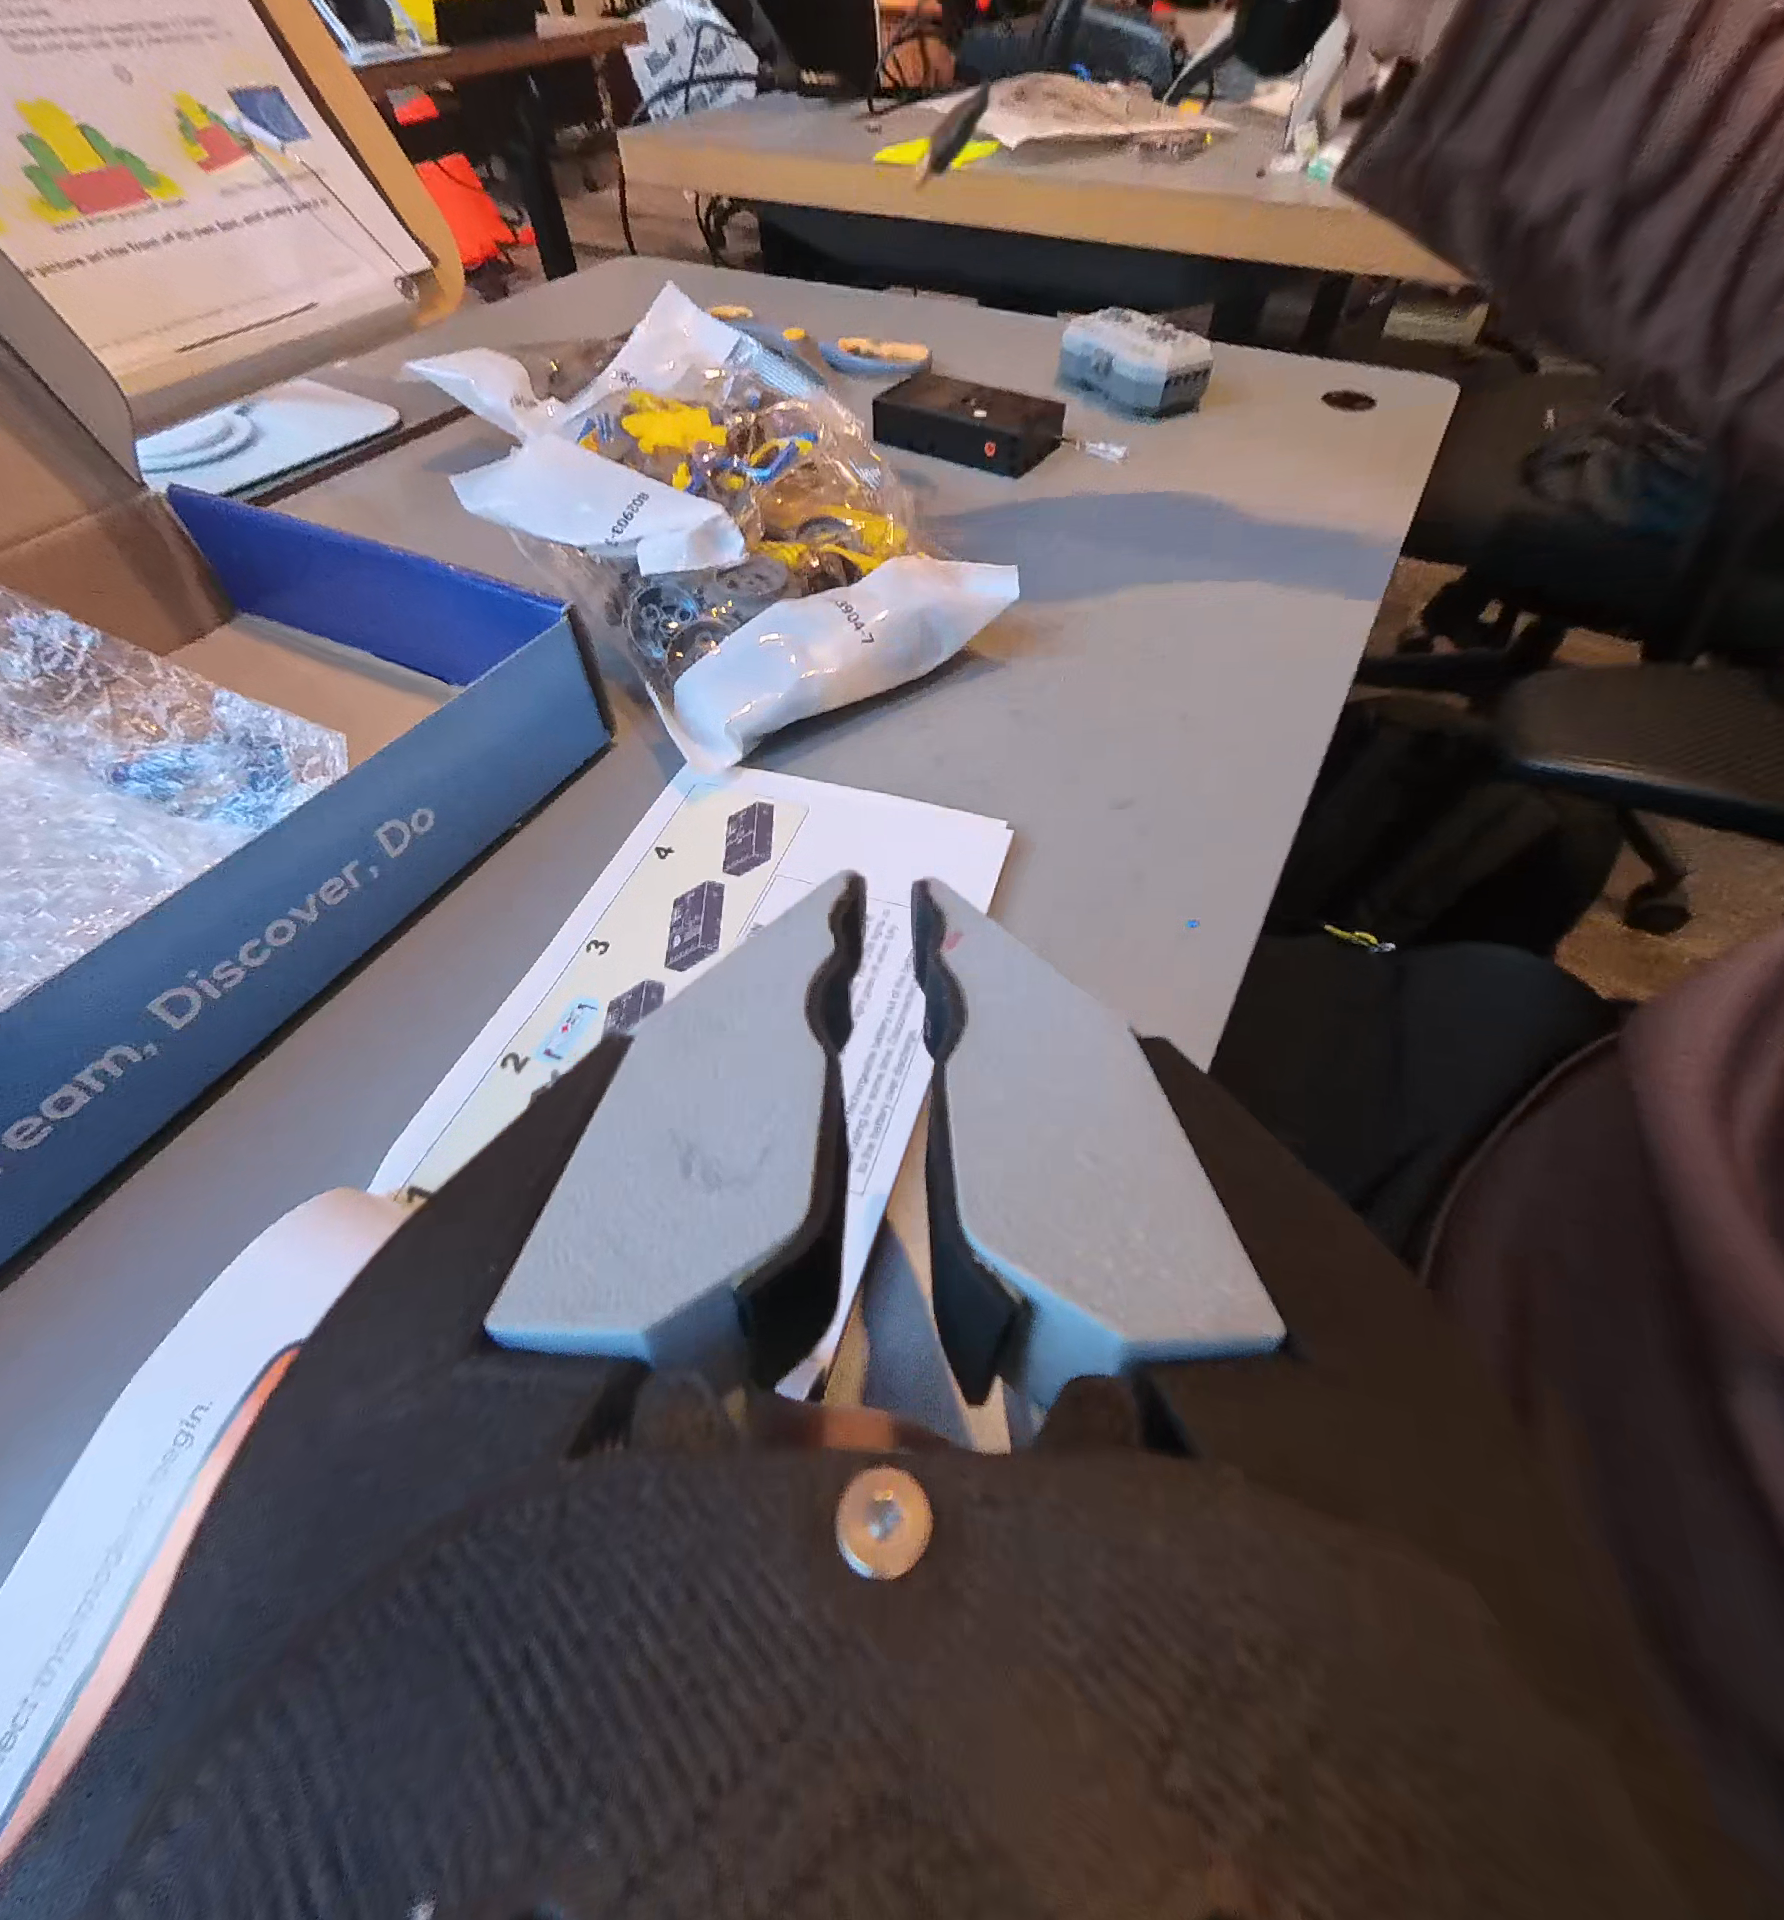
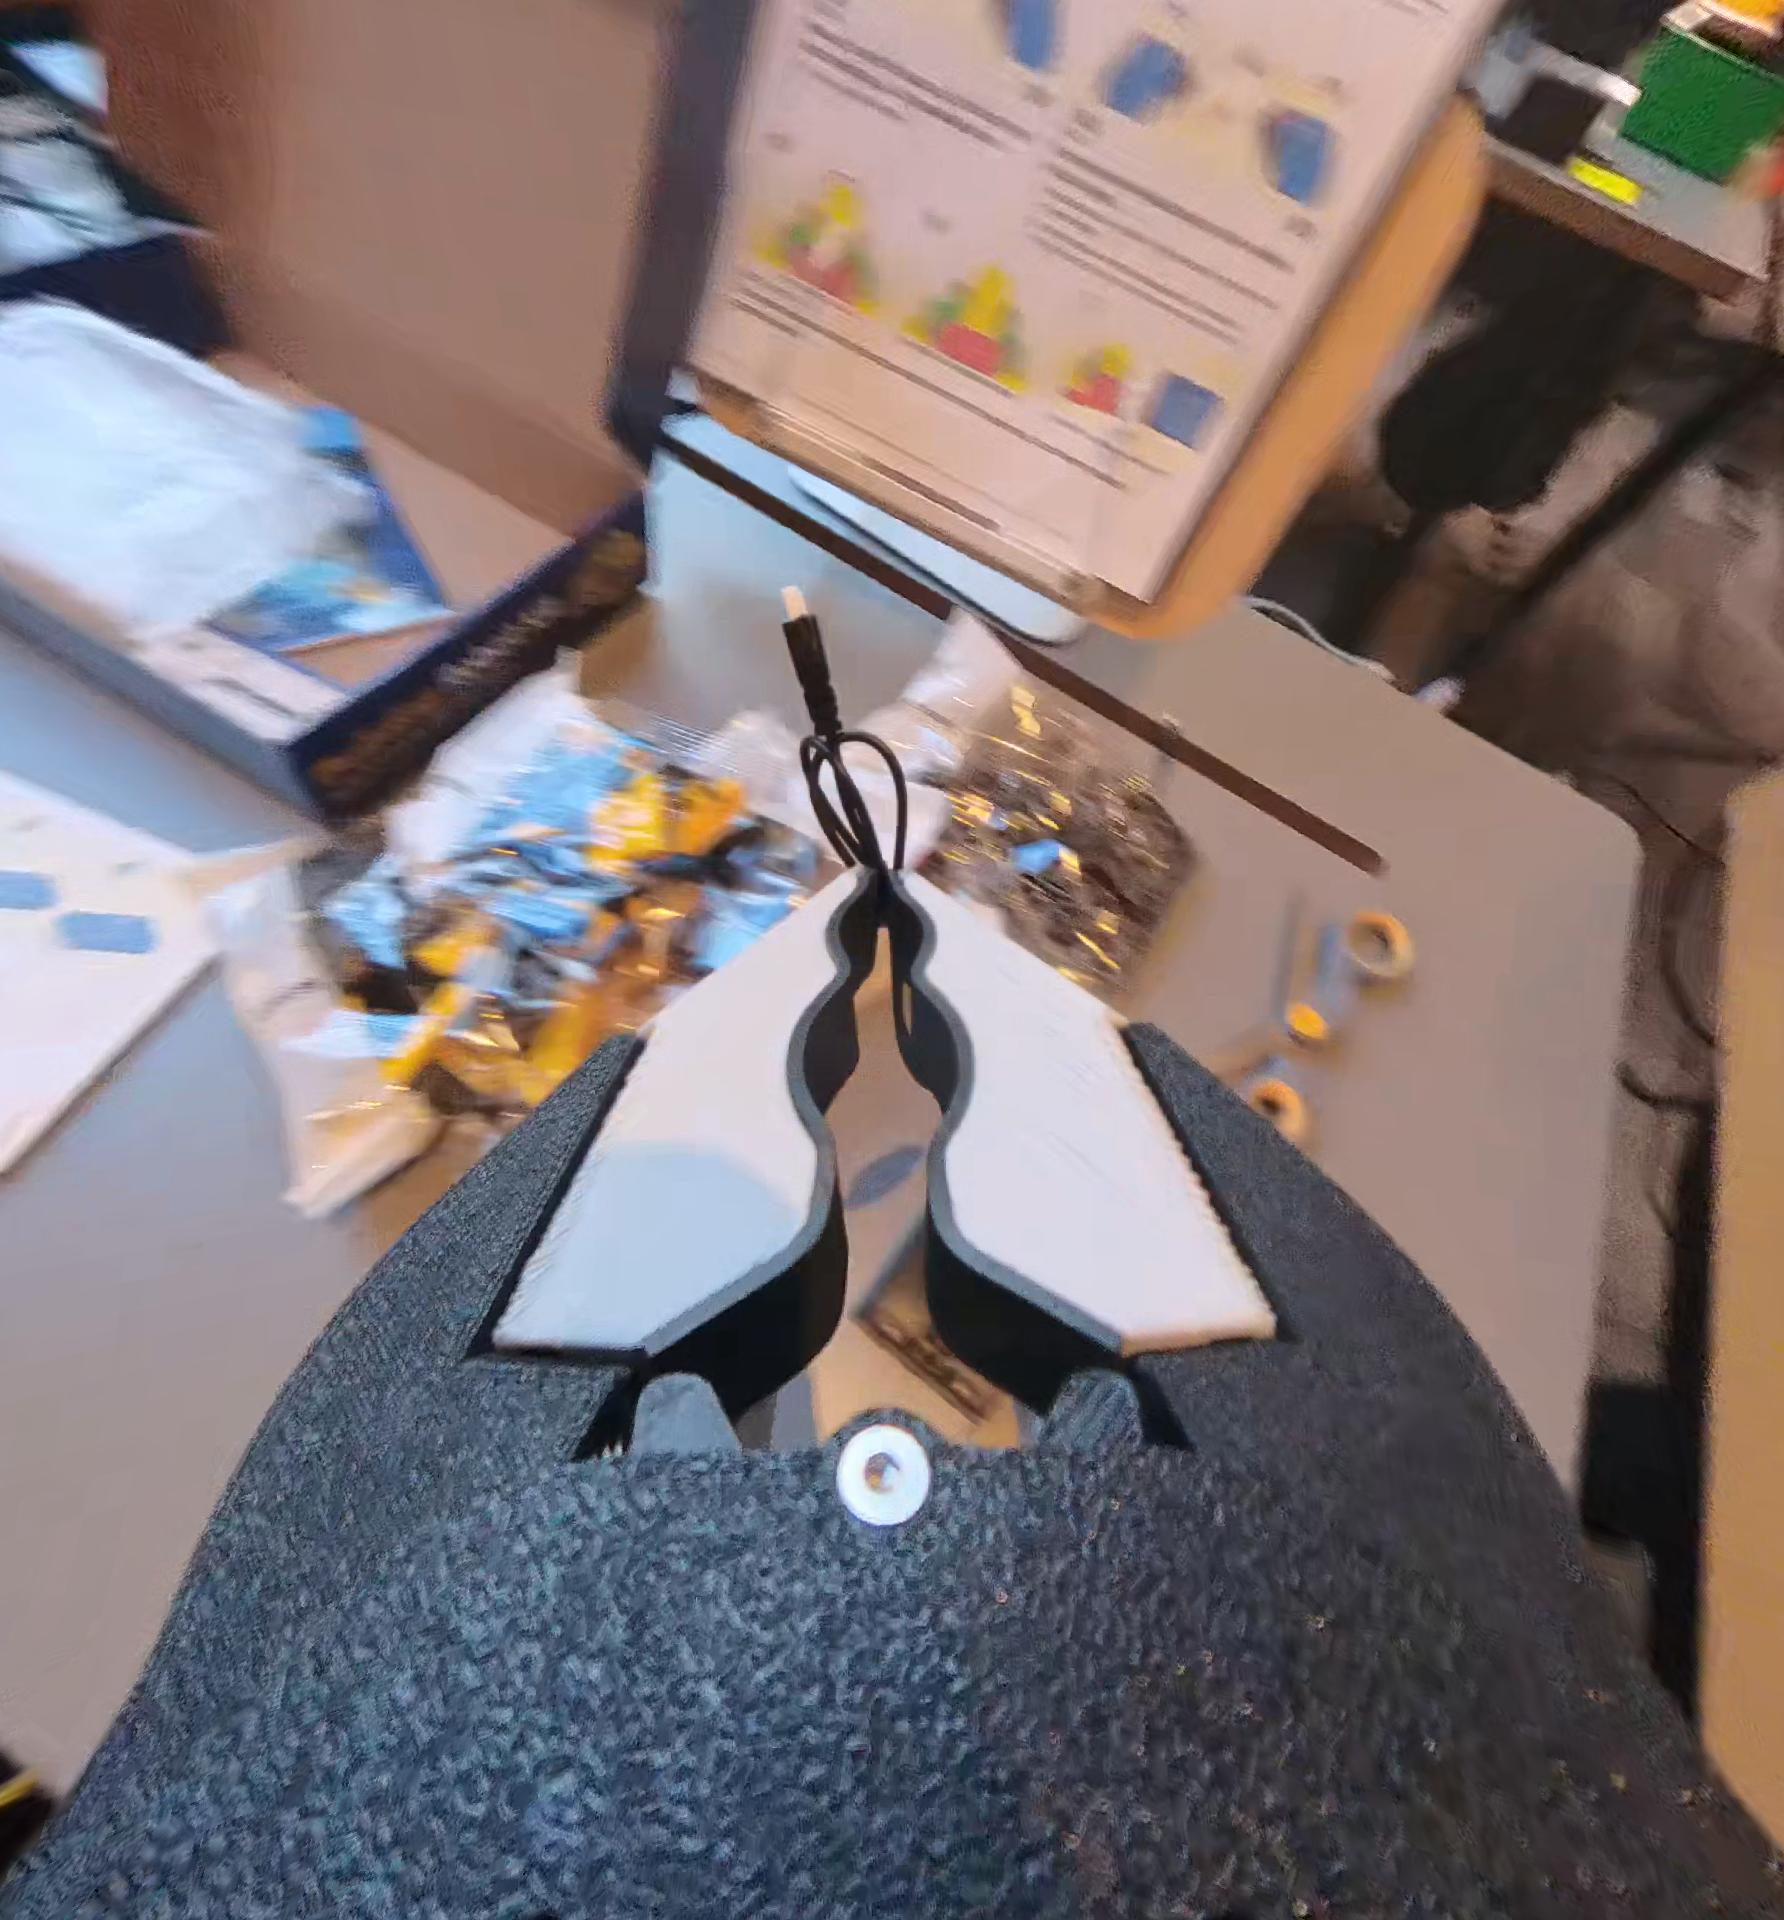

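Observation:
In the left wrist view my left gripper (image 1: pixel 886 894) hovers low over a white instruction sheet (image 1: pixel 867 831) on the grey table (image 1: pixel 1158 675). Its jaws stand slightly apart with nothing between them; the sheet shows through the gap. In the right wrist view my right gripper (image 2: pixel 875 883) is shut on a thin black cable (image 2: pixel 852 790). The cable loops just beyond the fingertips, and its plug (image 2: pixel 792 603) sticks up above them. The gripper is held above clear bags of yellow, blue and grey parts (image 2: pixel 555 883).
An open blue box (image 1: pixel 275 904) with bubble wrap (image 1: pixel 67 748) sits at the left. Bags of parts (image 1: pixel 753 540) lie mid-table, with a black box (image 1: pixel 966 421) and a grey block (image 1: pixel 1135 358) behind. A picture board (image 2: pixel 1023 260) stands behind. Small ring parts (image 2: pixel 1376 945) lie at the right. One gripper's finger ends stand about 40 cm off the other's.

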The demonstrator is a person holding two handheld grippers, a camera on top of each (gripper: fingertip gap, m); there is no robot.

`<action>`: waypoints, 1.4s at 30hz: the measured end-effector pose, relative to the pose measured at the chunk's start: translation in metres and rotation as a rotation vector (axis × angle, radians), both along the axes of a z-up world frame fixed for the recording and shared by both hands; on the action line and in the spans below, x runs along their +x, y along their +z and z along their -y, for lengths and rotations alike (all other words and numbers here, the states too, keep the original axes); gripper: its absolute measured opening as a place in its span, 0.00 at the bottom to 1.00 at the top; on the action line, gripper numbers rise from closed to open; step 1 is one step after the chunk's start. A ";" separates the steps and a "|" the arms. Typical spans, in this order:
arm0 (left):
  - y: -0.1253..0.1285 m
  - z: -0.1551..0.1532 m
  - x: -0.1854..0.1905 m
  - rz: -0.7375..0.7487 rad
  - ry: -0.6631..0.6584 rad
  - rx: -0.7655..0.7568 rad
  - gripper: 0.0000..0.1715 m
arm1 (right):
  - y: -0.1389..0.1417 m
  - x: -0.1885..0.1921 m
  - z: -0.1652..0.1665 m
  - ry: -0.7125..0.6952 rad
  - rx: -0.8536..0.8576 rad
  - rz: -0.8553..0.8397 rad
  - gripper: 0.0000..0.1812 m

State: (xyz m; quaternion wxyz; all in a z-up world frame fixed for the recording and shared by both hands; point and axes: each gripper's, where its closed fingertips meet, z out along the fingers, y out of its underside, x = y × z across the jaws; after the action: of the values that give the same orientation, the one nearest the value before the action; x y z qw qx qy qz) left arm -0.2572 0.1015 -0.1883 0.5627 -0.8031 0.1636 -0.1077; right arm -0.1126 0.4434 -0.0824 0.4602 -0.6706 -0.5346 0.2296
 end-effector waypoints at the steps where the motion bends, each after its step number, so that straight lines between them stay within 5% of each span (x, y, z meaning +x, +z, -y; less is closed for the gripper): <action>1: -0.001 -0.001 0.000 0.000 -0.003 -0.005 0.03 | -0.004 0.012 -0.019 -0.046 0.005 0.021 0.00; 6: -0.004 -0.004 -0.002 0.017 0.009 -0.020 0.03 | -0.083 0.059 -0.093 -0.275 -0.112 0.243 0.00; 10: -0.006 -0.005 -0.007 0.037 0.034 -0.041 0.04 | -0.156 0.086 -0.118 -0.431 -0.281 0.402 0.01; 12: -0.008 -0.005 -0.010 0.033 0.051 -0.055 0.06 | -0.174 0.087 -0.117 -0.439 -0.330 0.417 0.09; 18: -0.010 -0.005 -0.030 0.058 0.118 -0.071 0.10 | -0.133 0.072 -0.103 -0.434 -0.132 0.237 0.16; 24: -0.019 -0.016 -0.066 0.096 0.332 -0.105 0.11 | -0.098 0.066 -0.083 -0.578 0.215 0.182 0.15; 37: -0.019 -0.014 -0.076 0.034 0.441 -0.113 0.10 | -0.125 0.019 -0.045 -0.507 0.103 0.105 0.14; 42: -0.003 -0.011 -0.086 0.074 0.437 -0.094 0.26 | -0.135 0.003 -0.026 -0.425 0.042 0.019 0.17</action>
State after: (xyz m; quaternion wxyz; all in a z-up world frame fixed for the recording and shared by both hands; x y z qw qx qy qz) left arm -0.3430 0.1124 -0.1913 0.5402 -0.8403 -0.0403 -0.0203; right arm -0.1095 0.4697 -0.2173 0.5072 -0.7606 -0.3901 0.1098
